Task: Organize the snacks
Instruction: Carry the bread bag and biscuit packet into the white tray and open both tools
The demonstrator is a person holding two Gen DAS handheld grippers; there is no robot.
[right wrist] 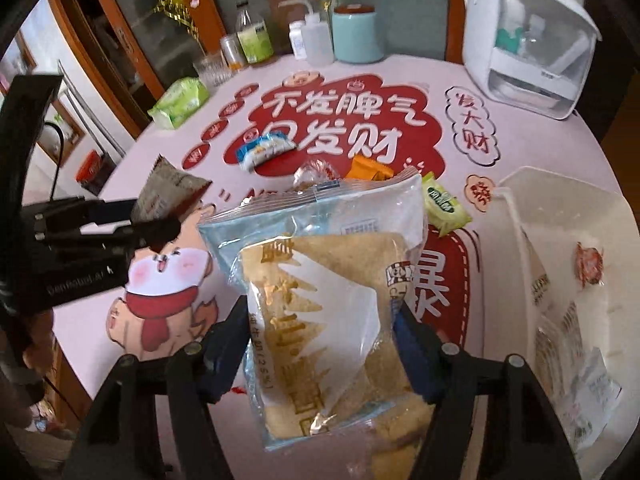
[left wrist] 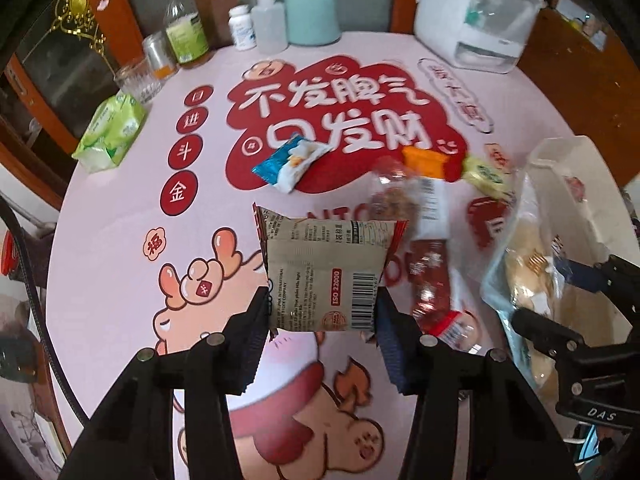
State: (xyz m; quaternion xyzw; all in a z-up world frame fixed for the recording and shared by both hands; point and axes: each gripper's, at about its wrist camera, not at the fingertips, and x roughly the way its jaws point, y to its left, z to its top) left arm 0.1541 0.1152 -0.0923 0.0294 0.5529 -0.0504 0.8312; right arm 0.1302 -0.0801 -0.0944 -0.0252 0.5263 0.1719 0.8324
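Observation:
My left gripper is shut on a beige snack packet with a barcode, held above the table; it also shows in the right wrist view. My right gripper is shut on a large clear-blue bread packet, also seen in the left wrist view. A white bin at the right holds a few small packets. On the table lie a blue-white packet, an orange packet, a green-yellow candy, a clear nut packet and a red packet.
A round table with a pink and red printed cloth. At its back stand a green tissue pack, a glass, bottles, a teal jar and a white appliance.

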